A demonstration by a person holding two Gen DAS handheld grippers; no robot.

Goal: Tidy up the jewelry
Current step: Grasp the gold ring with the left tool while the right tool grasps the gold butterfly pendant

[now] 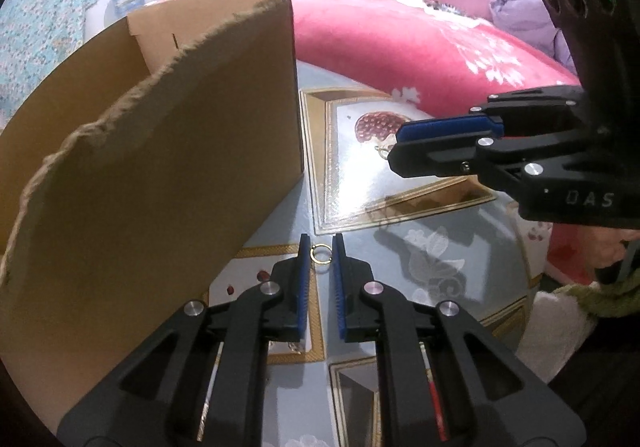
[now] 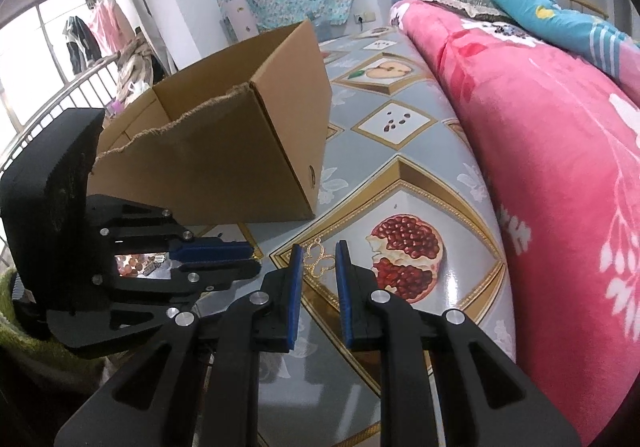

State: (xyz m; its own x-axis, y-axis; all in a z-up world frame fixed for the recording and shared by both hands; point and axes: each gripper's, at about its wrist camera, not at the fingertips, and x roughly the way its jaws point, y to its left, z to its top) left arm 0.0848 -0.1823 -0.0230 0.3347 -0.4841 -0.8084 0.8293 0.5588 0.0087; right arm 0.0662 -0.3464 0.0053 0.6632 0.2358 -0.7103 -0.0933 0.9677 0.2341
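Note:
A small gold ring (image 1: 321,253) lies on the patterned tablecloth (image 1: 420,267), right between the open blue pads of my left gripper (image 1: 321,247). A gold clover-shaped pendant (image 2: 317,260) lies on the cloth between the open pads of my right gripper (image 2: 319,253), beside a printed pomegranate. The right gripper (image 1: 394,145) also shows in the left wrist view, reaching in from the right. The left gripper (image 2: 252,257) shows in the right wrist view at the left. Neither gripper holds anything.
An open cardboard box (image 1: 160,151) with a torn top edge stands on the table at the left; it also shows in the right wrist view (image 2: 248,151). A pink floral quilt (image 2: 540,167) borders the table on the far side. Clothes and a railing are at the window.

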